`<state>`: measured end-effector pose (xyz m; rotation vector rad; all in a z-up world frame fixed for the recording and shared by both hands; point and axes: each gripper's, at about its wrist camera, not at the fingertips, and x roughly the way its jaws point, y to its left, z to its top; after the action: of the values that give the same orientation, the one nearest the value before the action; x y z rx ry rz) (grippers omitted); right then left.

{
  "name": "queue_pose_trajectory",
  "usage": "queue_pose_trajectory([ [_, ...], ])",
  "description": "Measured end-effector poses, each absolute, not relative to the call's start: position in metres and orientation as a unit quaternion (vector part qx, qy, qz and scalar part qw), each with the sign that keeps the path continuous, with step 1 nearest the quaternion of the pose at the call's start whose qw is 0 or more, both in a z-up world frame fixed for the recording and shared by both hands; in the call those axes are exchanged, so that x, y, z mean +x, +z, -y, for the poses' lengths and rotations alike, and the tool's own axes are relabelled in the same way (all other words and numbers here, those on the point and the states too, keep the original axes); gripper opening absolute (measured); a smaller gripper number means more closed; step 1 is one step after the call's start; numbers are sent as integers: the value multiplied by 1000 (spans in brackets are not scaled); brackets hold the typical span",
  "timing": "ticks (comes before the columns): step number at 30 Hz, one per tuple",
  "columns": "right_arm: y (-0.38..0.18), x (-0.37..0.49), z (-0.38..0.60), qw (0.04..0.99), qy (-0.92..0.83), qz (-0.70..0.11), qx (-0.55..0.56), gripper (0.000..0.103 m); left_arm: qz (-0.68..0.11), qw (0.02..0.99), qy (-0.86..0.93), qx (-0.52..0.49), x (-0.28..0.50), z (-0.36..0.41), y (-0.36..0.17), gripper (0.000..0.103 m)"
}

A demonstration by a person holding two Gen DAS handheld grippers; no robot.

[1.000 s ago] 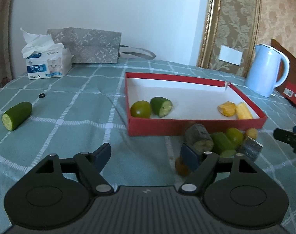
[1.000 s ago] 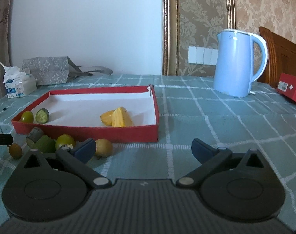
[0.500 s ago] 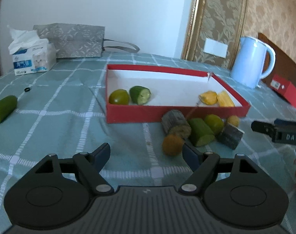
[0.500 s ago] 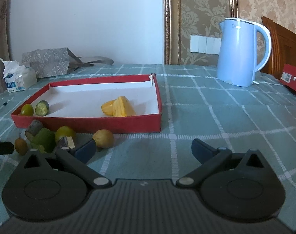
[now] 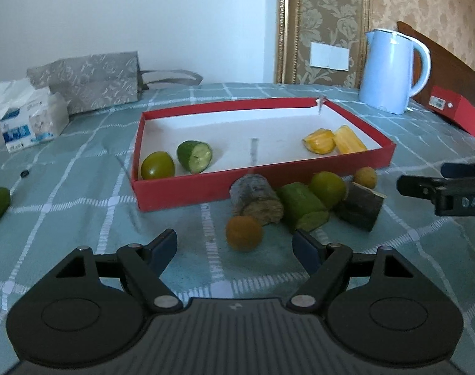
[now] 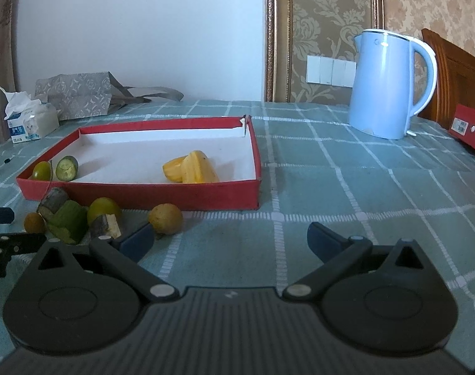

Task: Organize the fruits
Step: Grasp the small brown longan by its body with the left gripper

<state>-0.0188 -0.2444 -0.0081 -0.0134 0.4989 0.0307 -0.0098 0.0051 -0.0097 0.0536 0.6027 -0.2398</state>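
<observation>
On the checked green worktop (image 5: 81,193), loose fruit pieces (image 5: 303,206) cluster against the red tray's (image 5: 187,187) near wall; cucumber and jackfruit lie inside. Open cloth stretches right toward the blue kettle (image 6: 390,84). Left tongs (image 5: 234,247) and right tongs (image 6: 231,239) hover low, spread wide, empty.

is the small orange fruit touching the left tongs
Apart. In the left wrist view the orange fruit sits ahead of the open left tongs, with tablecloth visible between it and each fingertip.
</observation>
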Motion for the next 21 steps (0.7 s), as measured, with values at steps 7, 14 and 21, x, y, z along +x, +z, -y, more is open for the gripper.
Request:
queue_pose_trajectory([
  [7, -9, -18, 244, 968, 14, -250, -8, 103, -304, 945, -122, -5, -1, -18, -9, 55],
  [14, -10, -18, 244, 968, 14, -251, -11, 103, -302, 942, -148, 19, -2, -8, -10, 26],
  [21, -10, -20, 241, 970, 19, -243, -22, 103, -296, 944, -143, 22, -2, -7, -10, 26],
])
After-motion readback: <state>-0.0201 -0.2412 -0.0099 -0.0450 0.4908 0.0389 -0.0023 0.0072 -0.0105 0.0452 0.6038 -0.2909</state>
